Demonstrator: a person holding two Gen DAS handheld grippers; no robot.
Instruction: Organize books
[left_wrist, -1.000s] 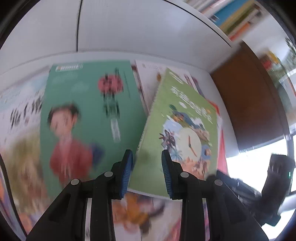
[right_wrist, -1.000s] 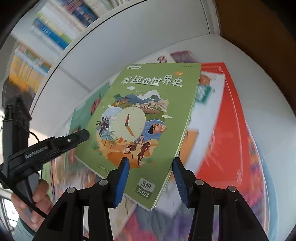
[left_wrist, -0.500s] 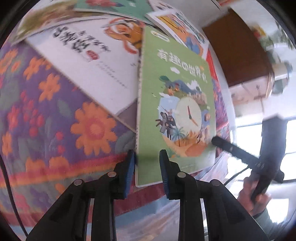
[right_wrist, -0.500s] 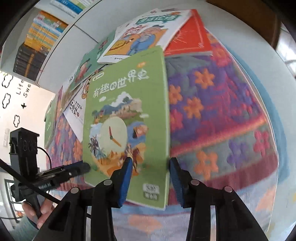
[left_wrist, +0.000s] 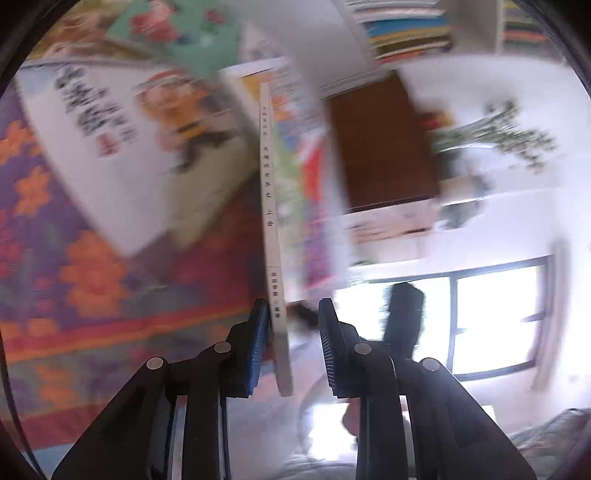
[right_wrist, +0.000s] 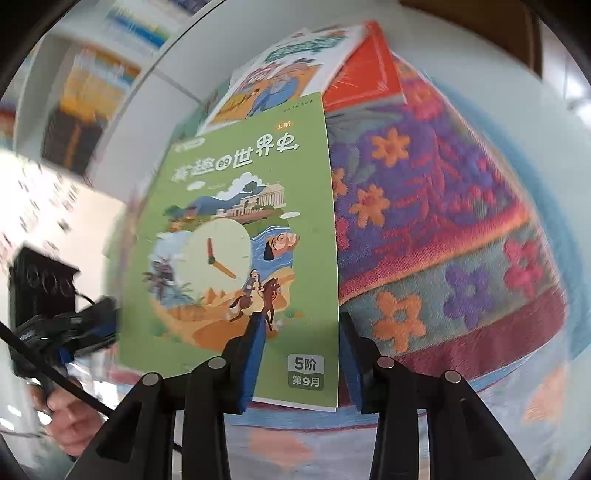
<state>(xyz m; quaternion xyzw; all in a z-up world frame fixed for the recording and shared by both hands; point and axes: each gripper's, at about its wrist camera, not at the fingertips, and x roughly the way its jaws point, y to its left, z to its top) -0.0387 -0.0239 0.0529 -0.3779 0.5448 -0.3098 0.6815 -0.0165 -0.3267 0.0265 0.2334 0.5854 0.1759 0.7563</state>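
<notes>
Left wrist view: the green book (left_wrist: 271, 229) stands edge-on up the middle of the frame, its pale spine against the left gripper (left_wrist: 291, 343)'s left pad with a gap to the right pad, so whether it is pinched I cannot tell; a white book (left_wrist: 122, 147) lies upper left on the flowered cloth (left_wrist: 74, 280), a window (left_wrist: 491, 325) lower right.

Right wrist view: the right gripper (right_wrist: 299, 354)'s fingers straddle the book's lower right corner, its right edge at the right pad, open flowered cloth to the right, more books (right_wrist: 295, 74) above, the left gripper lower left.
</notes>
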